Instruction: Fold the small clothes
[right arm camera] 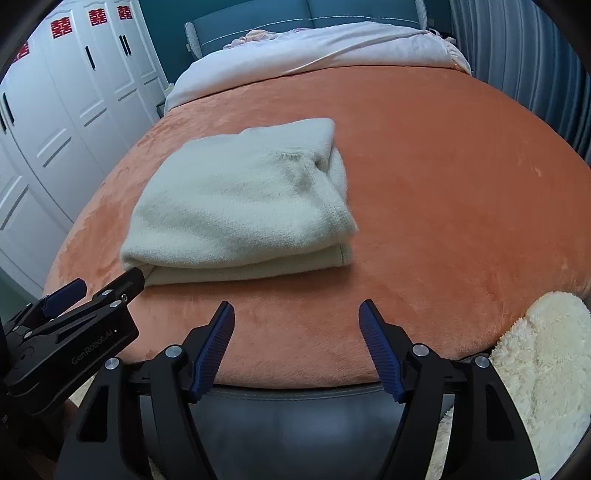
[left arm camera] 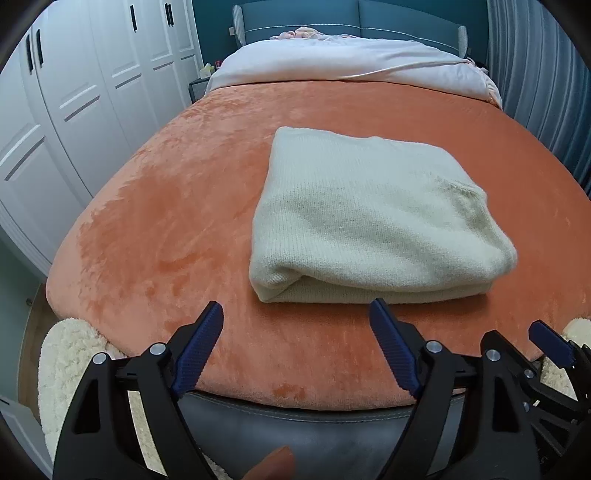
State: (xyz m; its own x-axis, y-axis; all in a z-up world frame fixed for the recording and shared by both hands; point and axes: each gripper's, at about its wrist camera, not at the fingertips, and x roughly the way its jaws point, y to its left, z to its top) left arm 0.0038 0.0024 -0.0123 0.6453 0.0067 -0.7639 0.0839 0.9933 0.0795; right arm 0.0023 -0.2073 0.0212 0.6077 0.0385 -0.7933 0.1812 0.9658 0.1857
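A cream knitted garment point(left arm camera: 369, 218) lies folded into a thick rectangle on the orange blanket point(left arm camera: 177, 206) of the bed. It also shows in the right wrist view point(right arm camera: 240, 206). My left gripper point(left arm camera: 297, 314) is open and empty, just short of the fold's near edge. It appears from the side in the right wrist view point(right arm camera: 103, 291), close to the garment's near left corner. My right gripper point(right arm camera: 296, 312) is open and empty, in front of the garment's near edge and to its right. One of its fingertips point(left arm camera: 543, 332) shows at the right of the left wrist view.
White wardrobe doors point(left arm camera: 74, 96) stand along the left of the bed. A white duvet point(left arm camera: 351, 59) and blue headboard point(left arm camera: 351, 18) are at the far end. The bed's grey padded footboard point(left arm camera: 314, 424) is below the grippers. A fluffy cream rug point(right arm camera: 546, 369) lies by the bed's foot.
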